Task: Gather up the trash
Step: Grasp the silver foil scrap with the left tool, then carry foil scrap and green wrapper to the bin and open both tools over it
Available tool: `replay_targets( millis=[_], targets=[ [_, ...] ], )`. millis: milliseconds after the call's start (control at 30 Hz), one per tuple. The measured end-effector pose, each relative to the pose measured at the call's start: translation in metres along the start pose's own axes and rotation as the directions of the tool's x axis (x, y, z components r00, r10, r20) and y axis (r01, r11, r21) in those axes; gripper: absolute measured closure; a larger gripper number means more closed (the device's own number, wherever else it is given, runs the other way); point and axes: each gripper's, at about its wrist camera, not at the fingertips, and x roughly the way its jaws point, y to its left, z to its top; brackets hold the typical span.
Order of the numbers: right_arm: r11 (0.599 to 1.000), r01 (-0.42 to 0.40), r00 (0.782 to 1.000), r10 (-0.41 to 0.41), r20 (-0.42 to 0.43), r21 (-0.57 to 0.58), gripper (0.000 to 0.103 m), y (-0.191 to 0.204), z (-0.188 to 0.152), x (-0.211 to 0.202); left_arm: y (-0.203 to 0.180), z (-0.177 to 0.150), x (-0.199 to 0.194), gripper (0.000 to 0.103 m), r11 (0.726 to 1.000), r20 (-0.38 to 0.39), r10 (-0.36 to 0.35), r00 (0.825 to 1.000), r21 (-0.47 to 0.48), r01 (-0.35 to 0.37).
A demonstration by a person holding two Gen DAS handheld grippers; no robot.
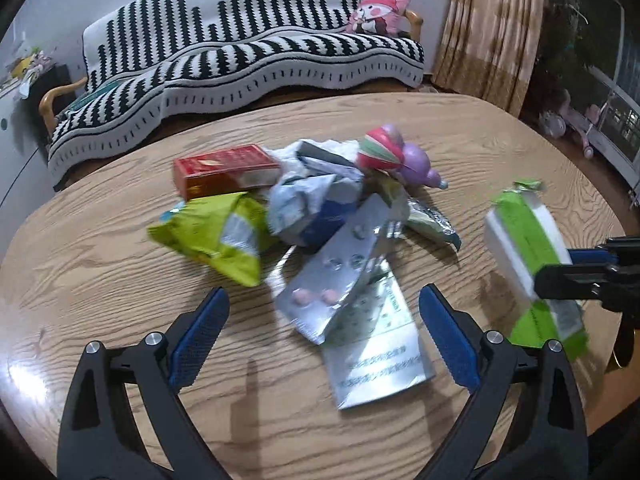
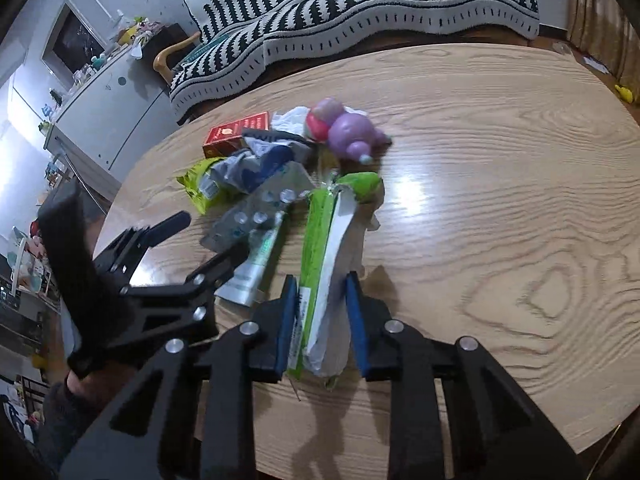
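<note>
R claw (image 2: 320, 320) pinching green wrapper (image 2: 320, 240) by its thin end, could slip; L claw (image 1: 324, 336) wide open over blister pack (image 1: 336, 276) mid-frame, may scatter pile

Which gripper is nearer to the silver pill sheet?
Left. The left gripper, jaws open, hangs right over the pill sheet. The right gripper is off to its right, holding a green packet.

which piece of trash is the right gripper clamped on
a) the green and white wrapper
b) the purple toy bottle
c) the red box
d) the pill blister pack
a: in the right wrist view the right gripper has its blue pads pressed against both sides of the green and white wrapper, while the left gripper is open above the pile.
</note>
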Motion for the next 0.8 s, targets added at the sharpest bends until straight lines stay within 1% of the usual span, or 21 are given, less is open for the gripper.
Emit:
replay_targets(
  millis=[33, 100, 133, 200, 233, 267, 300, 333, 367, 433, 467, 500, 633, 700, 800],
  targets=[
    [1.000, 0.004, 1.000, -0.004, -0.001, 0.000, 0.078, -0.004, -0.001, -0.002, -0.005, 0.002, 0.003, 0.019, 1.000, -0.002, 0.004, 1.000, 0.006, -0.004],
    [1.000, 0.002, 1.000, -0.002, -0.002, 0.003, 0.078, -0.012, -0.005, -0.007, -0.012, 0.003, 0.007, 0.042, 1.000, -0.019, 0.004, 1.000, 0.018, -0.004],
    [1.000, 0.003, 1.000, -0.003, -0.003, 0.003, 0.078, -0.014, -0.006, -0.009, -0.014, 0.003, 0.009, 0.046, 1.000, -0.029, 0.002, 1.000, 0.016, -0.002],
    [1.000, 0.006, 1.000, -0.006, 0.001, 0.003, 0.078, -0.018, -0.008, -0.014, -0.015, 0.004, 0.016, 0.069, 1.000, -0.062, 0.014, 0.998, 0.000, -0.014],
    [1.000, 0.007, 1.000, -0.007, 0.004, 0.004, 0.078, -0.021, -0.010, -0.017, -0.015, 0.004, 0.016, 0.073, 0.999, -0.055, 0.032, 0.998, -0.004, -0.032],
    [1.000, 0.007, 1.000, -0.007, 0.007, 0.004, 0.078, -0.024, -0.011, -0.021, -0.015, 0.005, 0.014, 0.073, 0.999, -0.057, 0.030, 0.998, -0.012, -0.031],
    [1.000, 0.009, 1.000, -0.009, 0.011, 0.004, 0.078, -0.027, -0.012, -0.025, -0.014, 0.004, 0.010, 0.074, 0.999, -0.056, 0.014, 0.998, -0.033, -0.016],
    [1.000, 0.013, 1.000, -0.013, 0.018, 0.006, 0.078, -0.031, -0.014, -0.030, -0.014, 0.005, 0.003, 0.074, 0.998, -0.040, 0.010, 0.999, -0.057, -0.012],
    [1.000, 0.015, 1.000, -0.015, 0.024, 0.008, 0.078, -0.035, -0.015, -0.035, -0.015, 0.006, -0.003, 0.074, 0.998, -0.029, 0.014, 0.999, -0.058, -0.015],
    [1.000, 0.021, 0.999, -0.021, 0.036, 0.013, 0.078, -0.044, -0.016, -0.045, -0.021, 0.008, -0.015, 0.082, 0.999, -0.012, 0.012, 1.000, -0.053, -0.012],
    [1.000, 0.025, 0.999, -0.026, 0.042, 0.016, 0.078, -0.048, -0.017, -0.050, -0.025, 0.010, -0.022, 0.095, 0.998, -0.006, 0.003, 1.000, -0.056, -0.004],
    [0.999, 0.035, 0.998, -0.036, 0.051, 0.019, 0.078, -0.055, -0.019, -0.058, -0.029, 0.011, -0.029, 0.099, 0.998, 0.000, -0.011, 1.000, -0.063, 0.011],
    [0.996, 0.073, 0.994, -0.077, 0.077, 0.053, 0.078, -0.080, -0.027, -0.080, -0.047, 0.019, -0.039, 0.100, 0.997, -0.004, -0.047, 0.999, -0.059, 0.047],
    [0.994, 0.087, 0.992, -0.093, 0.083, 0.072, 0.078, -0.093, -0.033, -0.090, -0.057, 0.022, -0.040, 0.100, 0.998, -0.014, -0.046, 0.999, -0.053, 0.046],
    [0.988, 0.106, 0.989, -0.116, 0.092, 0.110, 0.078, -0.116, -0.044, -0.106, -0.060, 0.028, -0.045, 0.100, 0.995, 0.003, -0.062, 0.998, -0.082, 0.062]
  ],
)
